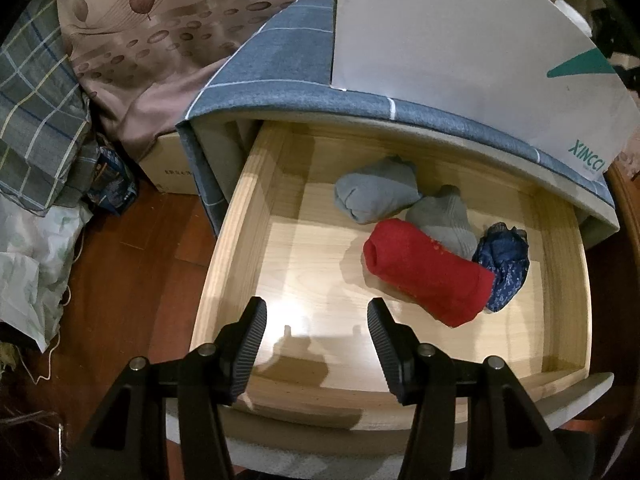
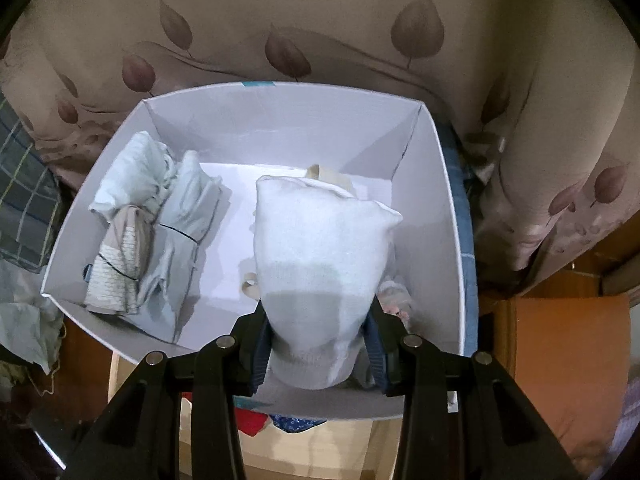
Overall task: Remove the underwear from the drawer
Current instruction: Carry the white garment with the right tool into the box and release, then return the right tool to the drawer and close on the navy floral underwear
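Left gripper point(image 1: 317, 322): we see its two black ribbed fingers spread apart with nothing between them, hanging above the front part of the drawer floor.
Right gripper point(image 2: 316, 350): we see it pinching a white rolled garment point(image 2: 320, 264) at its near end; the roll stands out forward from the fingers, over the inside of the white box point(image 2: 448, 208).
Drawer point(image 1: 224, 248): pulled out, light wood; its left and front parts lie bare, and we find the laundry gathered at the right rear.
Red roll point(image 1: 428, 272): nearest of the pieces in the drawer, lying slantwise on the floor.
Blue patterned piece point(image 1: 505, 266): crumpled, touching the right end of the red roll.
Grey pieces: one point(image 1: 442, 220) lies just behind the red roll and touches it; a second, folded one point(image 1: 378, 196) lies further back and to the left.
Cabinet top: covered by a blue checked cloth point(image 1: 288, 64), above the drawer's rear.
White box: stands on that cloth. In the right wrist view we see a pale folded bundle point(image 2: 156, 232) along its left wall, with more pale items under and beside the held roll; what they are we cannot tell.
Background: a beige cloth with a leaf print point(image 2: 320, 24) hangs behind the box.
Floor point(image 1: 128, 264): reddish wood, left of the drawer.
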A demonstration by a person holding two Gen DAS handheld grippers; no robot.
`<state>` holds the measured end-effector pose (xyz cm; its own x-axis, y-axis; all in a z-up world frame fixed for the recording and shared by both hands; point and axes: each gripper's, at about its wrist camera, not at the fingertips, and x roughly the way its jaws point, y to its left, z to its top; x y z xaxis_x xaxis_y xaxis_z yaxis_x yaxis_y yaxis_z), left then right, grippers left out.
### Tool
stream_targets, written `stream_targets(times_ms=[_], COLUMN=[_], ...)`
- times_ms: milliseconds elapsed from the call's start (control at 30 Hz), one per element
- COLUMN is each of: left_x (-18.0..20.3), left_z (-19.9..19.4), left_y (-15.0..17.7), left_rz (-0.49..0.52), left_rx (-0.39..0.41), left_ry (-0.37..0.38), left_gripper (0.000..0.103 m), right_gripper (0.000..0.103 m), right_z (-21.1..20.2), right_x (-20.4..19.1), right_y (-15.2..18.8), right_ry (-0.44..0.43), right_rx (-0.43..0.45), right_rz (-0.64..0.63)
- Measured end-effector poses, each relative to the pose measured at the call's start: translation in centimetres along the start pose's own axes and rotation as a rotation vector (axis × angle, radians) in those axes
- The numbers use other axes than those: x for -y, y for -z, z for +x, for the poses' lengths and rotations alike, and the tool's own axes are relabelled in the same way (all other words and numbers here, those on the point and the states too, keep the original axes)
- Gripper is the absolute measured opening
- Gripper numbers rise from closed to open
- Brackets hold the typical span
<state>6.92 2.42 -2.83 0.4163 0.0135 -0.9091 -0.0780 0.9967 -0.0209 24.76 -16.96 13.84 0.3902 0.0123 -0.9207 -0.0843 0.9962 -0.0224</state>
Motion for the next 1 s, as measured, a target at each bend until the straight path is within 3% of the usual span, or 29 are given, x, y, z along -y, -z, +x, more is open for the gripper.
stream_targets(times_ms=[167, 400, 667, 1000], left_x=[0.0, -0.1, 0.0, -0.1], left_z=[0.0, 0.1, 0.2, 0.3], left_y=[0.0, 0.0, 0.0, 0.2], left_rz=[0.003, 0.0, 0.004, 0.005], left_rx=[0.0, -0.001, -0.003, -0.007], left_ry=[-0.002, -0.006, -0.016, -0.029], left_gripper=[0.054, 0.054, 0.054, 0.054], right_gripper=[0.042, 0.06, 0.06, 0.06], right_z=[1.0, -0.3, -3.9, -6.5], right_x=[0.1, -0.1, 0.5, 1.3], right_y=[0.3, 0.3, 1.5, 7.7], right_ry=[-0.011, 0.008, -0.031, -0.075], right_rx=[-0.019, 0.017, 0.05, 0.069], right_rz=[0.004, -0.015, -0.014, -0.057])
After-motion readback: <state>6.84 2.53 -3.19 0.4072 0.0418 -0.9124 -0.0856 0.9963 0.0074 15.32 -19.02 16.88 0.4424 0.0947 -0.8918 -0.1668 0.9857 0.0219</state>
